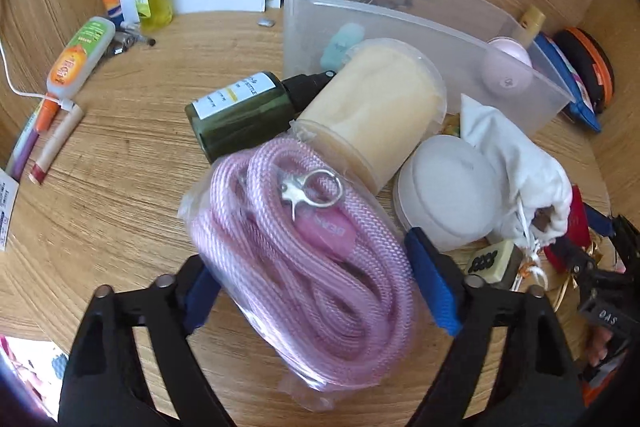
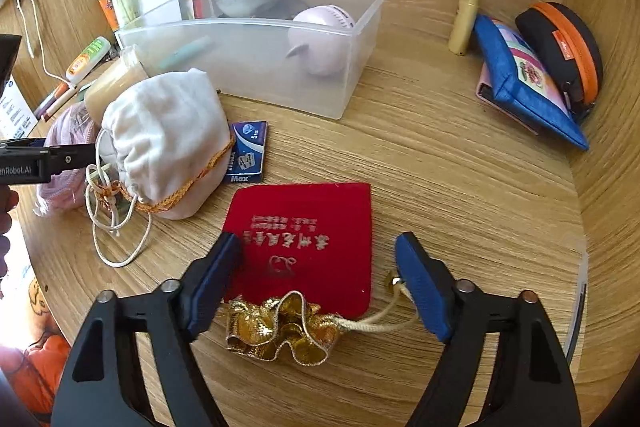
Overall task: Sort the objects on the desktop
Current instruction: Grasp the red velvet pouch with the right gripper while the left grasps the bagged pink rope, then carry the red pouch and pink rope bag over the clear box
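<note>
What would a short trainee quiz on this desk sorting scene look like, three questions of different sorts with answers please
1. True or false: the left gripper is clamped tight on the green bottle.
2. Which item lies between the right gripper's open fingers? A) blue razor blade box B) red pouch with gold trim C) white drawstring bag
3. Fill in: inside the clear plastic bin sits a pale ____ rounded gadget.

Key
1. False. Its fingers stand apart on either side of the bagged pink cord; the bottle lies farther off.
2. B, the red pouch.
3. Pink, the pink gadget.
</note>
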